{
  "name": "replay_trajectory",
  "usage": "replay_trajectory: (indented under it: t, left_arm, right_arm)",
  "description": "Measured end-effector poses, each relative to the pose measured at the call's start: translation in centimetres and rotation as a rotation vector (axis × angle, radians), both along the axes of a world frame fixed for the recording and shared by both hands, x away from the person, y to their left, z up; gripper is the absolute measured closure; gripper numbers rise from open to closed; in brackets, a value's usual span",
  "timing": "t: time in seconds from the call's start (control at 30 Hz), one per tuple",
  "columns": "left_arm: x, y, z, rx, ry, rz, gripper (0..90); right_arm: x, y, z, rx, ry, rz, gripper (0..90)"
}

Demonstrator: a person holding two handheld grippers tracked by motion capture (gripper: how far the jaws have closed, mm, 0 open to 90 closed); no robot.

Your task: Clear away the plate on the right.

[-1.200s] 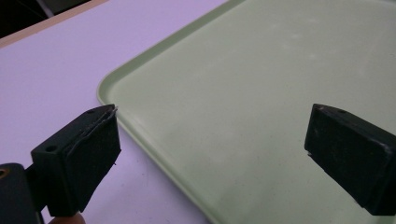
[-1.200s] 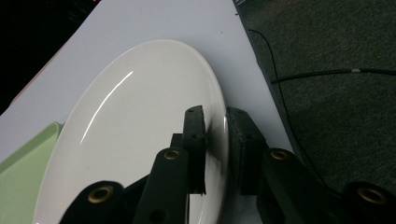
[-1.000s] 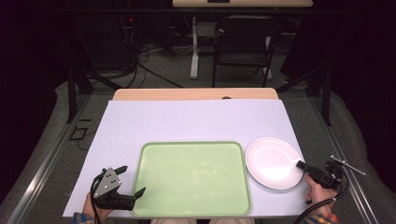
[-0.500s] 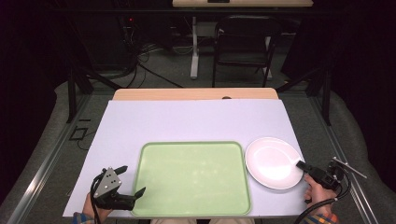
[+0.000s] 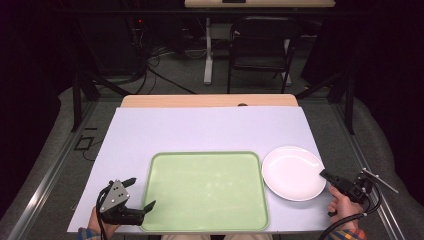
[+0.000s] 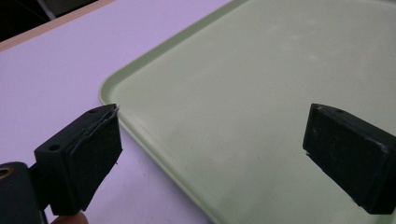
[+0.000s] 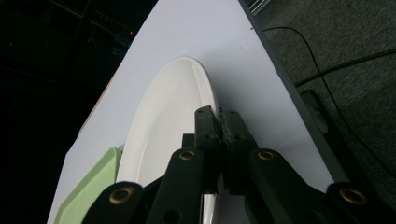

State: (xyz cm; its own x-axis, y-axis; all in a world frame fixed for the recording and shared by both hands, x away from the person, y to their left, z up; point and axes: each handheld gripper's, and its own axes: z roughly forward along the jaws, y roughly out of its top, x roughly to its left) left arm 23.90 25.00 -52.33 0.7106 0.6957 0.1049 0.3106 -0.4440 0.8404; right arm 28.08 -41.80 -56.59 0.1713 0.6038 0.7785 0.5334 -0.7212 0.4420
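White round plate (image 5: 292, 172), flat, just right of green tray (image 5: 205, 190)

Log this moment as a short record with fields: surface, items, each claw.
surface: lavender table cover
tray: green tray, nothing on it, lying flat near the front edge
plate: white plate, beside the tray's right edge
left claw: jaws wide apart at the tray's left rim, holding nothing
right claw: jaws just closed on the plate's near rim
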Motion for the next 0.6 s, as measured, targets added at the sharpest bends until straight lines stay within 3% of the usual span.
replay_trajectory:
  t: [0.6]
  left_arm:
    - [0.0,0.1,0.0,0.002,0.004,0.002,4.5]
  right_arm:
    - [-0.2,1.4,3.3,-0.253,-0.071,0.047,87.1]
